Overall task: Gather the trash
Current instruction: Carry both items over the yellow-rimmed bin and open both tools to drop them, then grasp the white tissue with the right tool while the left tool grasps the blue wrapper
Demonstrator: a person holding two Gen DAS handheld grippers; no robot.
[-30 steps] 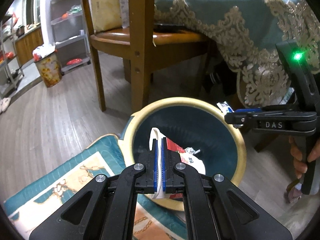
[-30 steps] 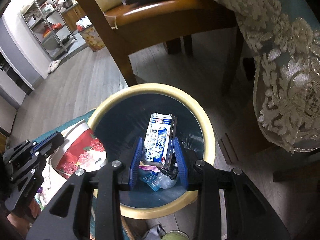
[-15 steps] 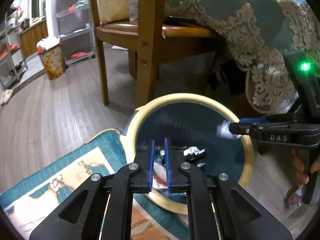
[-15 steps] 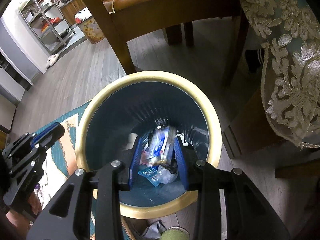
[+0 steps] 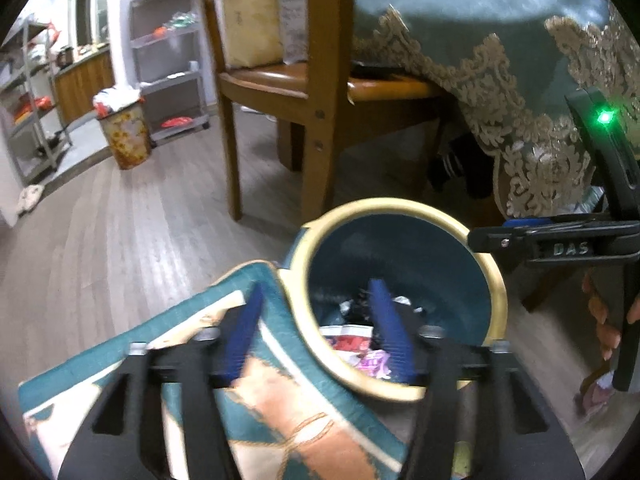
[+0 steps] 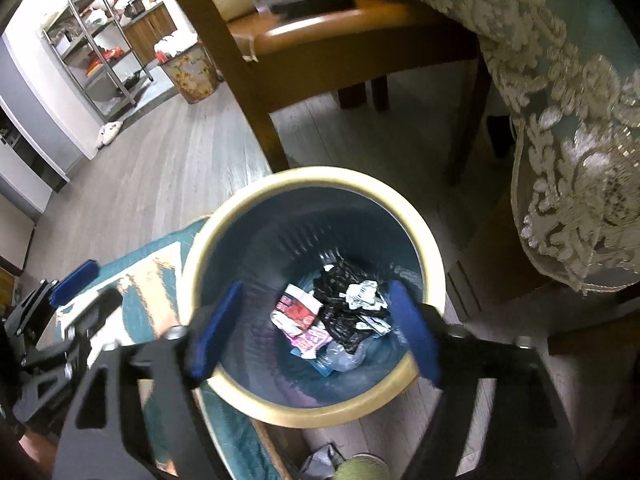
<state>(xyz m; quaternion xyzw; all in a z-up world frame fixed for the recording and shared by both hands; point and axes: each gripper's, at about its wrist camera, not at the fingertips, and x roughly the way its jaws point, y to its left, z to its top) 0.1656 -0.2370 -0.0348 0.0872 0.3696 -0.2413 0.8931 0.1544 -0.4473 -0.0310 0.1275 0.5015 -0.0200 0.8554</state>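
Note:
A round teal trash bin with a cream rim [image 6: 420, 236] [image 5: 496, 276] stands on the floor by a patterned rug. In its bottom lies a heap of trash [image 6: 340, 316] [image 5: 360, 340]: red and white wrappers, black plastic, crumpled foil, a clear bottle. My right gripper [image 6: 320, 332] is open and empty above the bin's mouth. My left gripper [image 5: 320, 328] is open and empty over the bin's near-left rim; one finger is over the rug, the other over the bin. The right gripper also shows in the left wrist view [image 5: 552, 240], and the left gripper in the right wrist view [image 6: 60, 300].
A wooden chair [image 5: 316, 92] [image 6: 256, 92] stands just behind the bin. A table with a teal lace-edged cloth [image 5: 500, 60] [image 6: 560, 100] overhangs on the right. A teal rug [image 5: 280, 400] lies left of the bin. Another floral bin [image 5: 124, 136] and metal shelves stand far left.
Both grippers opened. The left let go of a white and red wrapper and the right let go of a blue and white packet; both dropped into the bin.

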